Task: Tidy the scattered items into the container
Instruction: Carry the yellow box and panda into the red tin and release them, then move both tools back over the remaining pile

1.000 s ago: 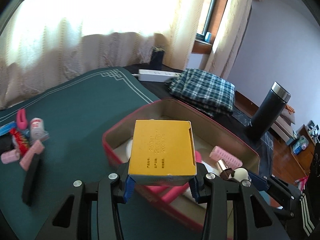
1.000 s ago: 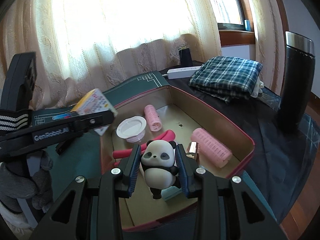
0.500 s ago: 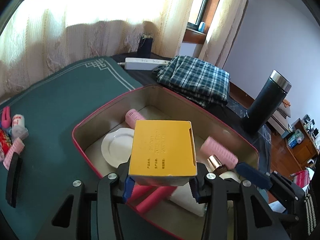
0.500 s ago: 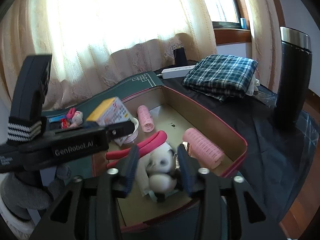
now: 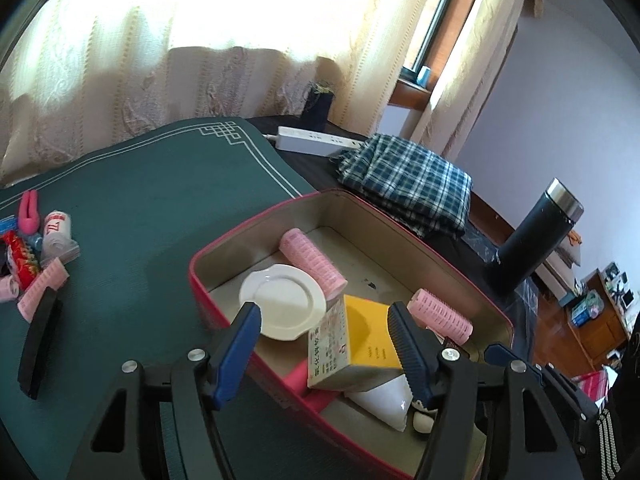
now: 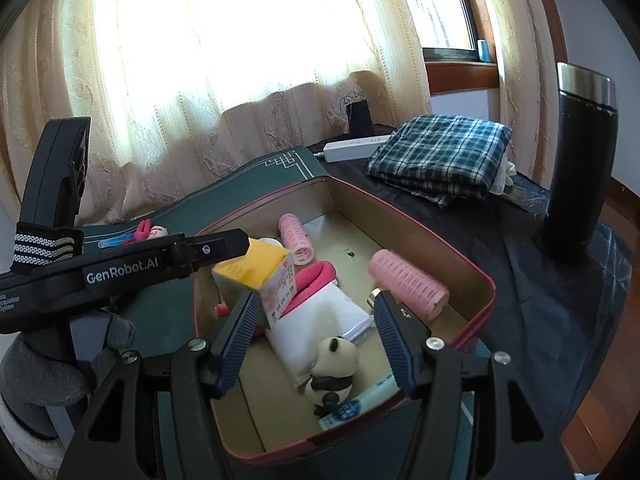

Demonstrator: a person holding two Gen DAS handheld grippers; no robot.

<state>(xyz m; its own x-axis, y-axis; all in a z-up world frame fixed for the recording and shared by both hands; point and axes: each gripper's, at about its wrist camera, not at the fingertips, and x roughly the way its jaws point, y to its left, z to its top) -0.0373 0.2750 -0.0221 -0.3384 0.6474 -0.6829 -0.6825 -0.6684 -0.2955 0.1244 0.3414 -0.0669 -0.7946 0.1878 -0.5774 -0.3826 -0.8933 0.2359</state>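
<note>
A sunlit room with cream lace curtains (image 5: 200, 60) drawn across a wide window fills the background, and a pale lilac wall (image 5: 552, 100) stands to one side. Below them a dark green mat (image 5: 140, 208) with a white key-pattern border covers the table, next to a black cloth (image 6: 540, 280). On that cloth lie a folded plaid cloth (image 5: 408, 176), a white power strip (image 5: 316, 140) and an upright black flask (image 5: 536, 236) with a steel rim.

The red-rimmed container (image 5: 240, 228) sits on the mat's edge. Inside it are a white dish (image 5: 280, 300), two pink hair rollers (image 5: 312, 260), a white pouch (image 6: 320, 320), a pink clip (image 6: 316, 280), and a panda figure (image 6: 332, 368) lying on its side on the floor of the box. A yellow box (image 5: 360, 344) is tilted inside it, leaning on the items below.

The left gripper (image 5: 324, 348) has just been opening; its jaws stand spread, with the yellow box between them but loose. The right gripper (image 6: 312, 340) has likewise just been opening, jaws apart above the panda figure, not touching it.

Still on the mat, well apart from the container, lies a cluster of small items (image 5: 36, 256): rollers, a red packet, a black bar.
</note>
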